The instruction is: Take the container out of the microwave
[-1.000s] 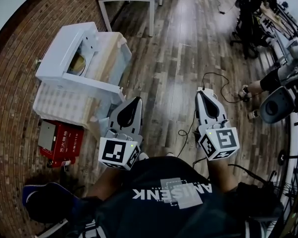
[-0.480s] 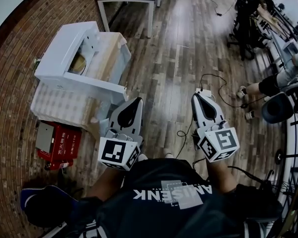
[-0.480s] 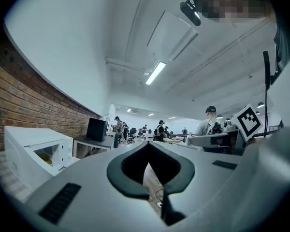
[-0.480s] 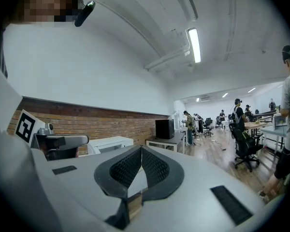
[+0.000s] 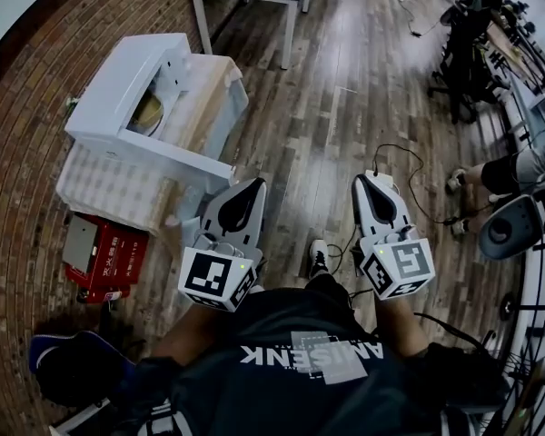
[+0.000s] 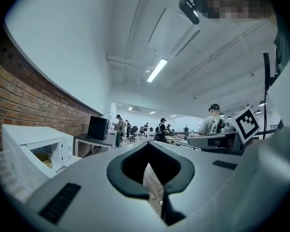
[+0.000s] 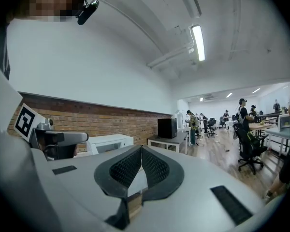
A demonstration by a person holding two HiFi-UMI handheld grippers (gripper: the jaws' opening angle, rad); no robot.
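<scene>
In the head view both grippers have moved only a little from a second ago, but the floor and the grey table at the far side have shifted, and a shoe (image 5: 318, 258) now shows between the arms, so we judge that the person is stepping forward. The left gripper (image 5: 256, 183) and the right gripper (image 5: 364, 181) point level over the wooden floor, side by side. The white microwave (image 5: 118, 84) stands far left by the brick wall, well apart from both. Its door is open and the yellowish container (image 5: 147, 114) still sits inside the cavity. A red box (image 5: 104, 260) lies on the floor nearer to us. In the left gripper view the left gripper (image 6: 148, 145) has its jaws clenched, tip against tip, with nothing between them. The microwave (image 6: 24, 141) is at the left edge, and the container (image 6: 45, 159) shows through the opening. In the right gripper view the right gripper (image 7: 141, 147) also has its jaws pressed together and empty, and the microwave (image 7: 111, 141) is seen beyond them, against the brick wall. For the task this means, we think, only an approach: the jaws must first come closer and open, and the container is not yet touched.
</scene>
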